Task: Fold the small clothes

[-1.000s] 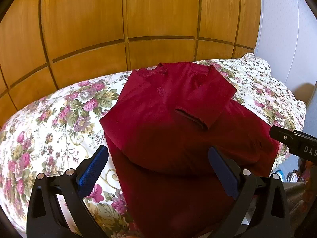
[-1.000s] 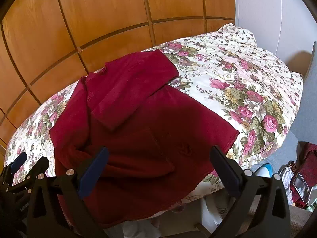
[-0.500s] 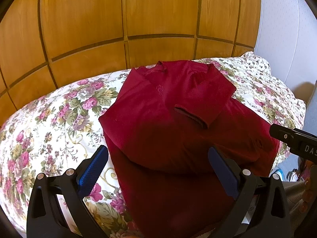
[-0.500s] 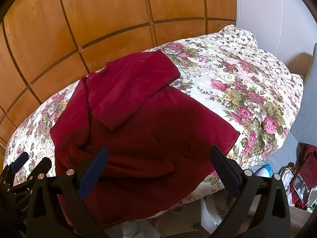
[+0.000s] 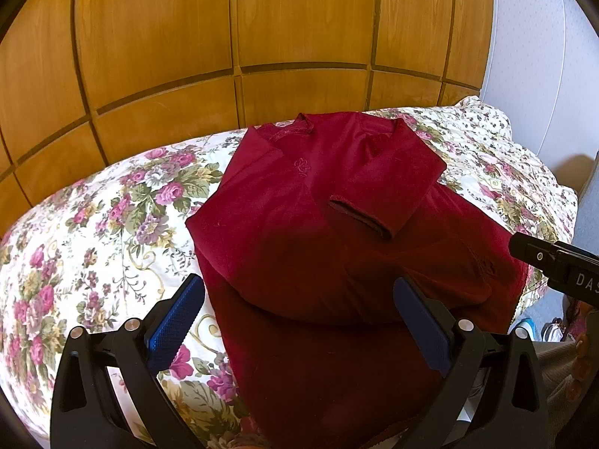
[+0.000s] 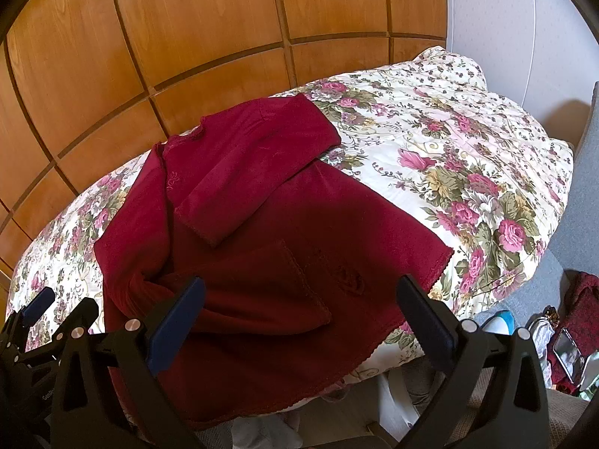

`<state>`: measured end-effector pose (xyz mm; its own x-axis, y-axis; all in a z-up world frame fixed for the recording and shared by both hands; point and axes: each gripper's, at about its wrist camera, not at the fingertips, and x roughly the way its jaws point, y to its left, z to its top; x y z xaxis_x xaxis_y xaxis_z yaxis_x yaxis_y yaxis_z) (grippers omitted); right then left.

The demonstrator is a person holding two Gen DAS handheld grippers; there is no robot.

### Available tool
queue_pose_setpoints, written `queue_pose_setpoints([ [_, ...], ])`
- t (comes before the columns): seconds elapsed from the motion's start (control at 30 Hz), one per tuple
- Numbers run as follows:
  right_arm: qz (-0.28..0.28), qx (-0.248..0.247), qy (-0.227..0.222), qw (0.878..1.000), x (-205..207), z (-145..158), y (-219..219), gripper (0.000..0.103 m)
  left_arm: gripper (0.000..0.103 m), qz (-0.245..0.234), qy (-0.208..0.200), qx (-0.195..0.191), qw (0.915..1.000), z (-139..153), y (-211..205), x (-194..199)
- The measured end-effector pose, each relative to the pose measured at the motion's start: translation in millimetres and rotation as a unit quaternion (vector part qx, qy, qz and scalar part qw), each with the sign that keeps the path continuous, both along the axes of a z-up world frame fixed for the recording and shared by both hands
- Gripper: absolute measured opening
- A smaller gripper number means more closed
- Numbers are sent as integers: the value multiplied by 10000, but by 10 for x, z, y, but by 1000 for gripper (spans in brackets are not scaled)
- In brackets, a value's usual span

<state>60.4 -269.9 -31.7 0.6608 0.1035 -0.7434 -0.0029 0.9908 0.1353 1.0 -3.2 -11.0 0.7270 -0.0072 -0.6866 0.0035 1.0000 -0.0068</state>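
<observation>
nothing shifted; both grippers (image 5: 299, 321) (image 6: 299, 321) wide, empty

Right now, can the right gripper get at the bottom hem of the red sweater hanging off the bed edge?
Probably yes. The right gripper is open above the red sweater, nothing lies between it and the hem over the floral quilt edge.
</observation>
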Motion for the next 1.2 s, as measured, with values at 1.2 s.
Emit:
queue_pose_setpoints([
  [1.2,-523,89,475,9975,342,-56,-338,101,100,-242,299,-241,9990,-301,246,236],
])
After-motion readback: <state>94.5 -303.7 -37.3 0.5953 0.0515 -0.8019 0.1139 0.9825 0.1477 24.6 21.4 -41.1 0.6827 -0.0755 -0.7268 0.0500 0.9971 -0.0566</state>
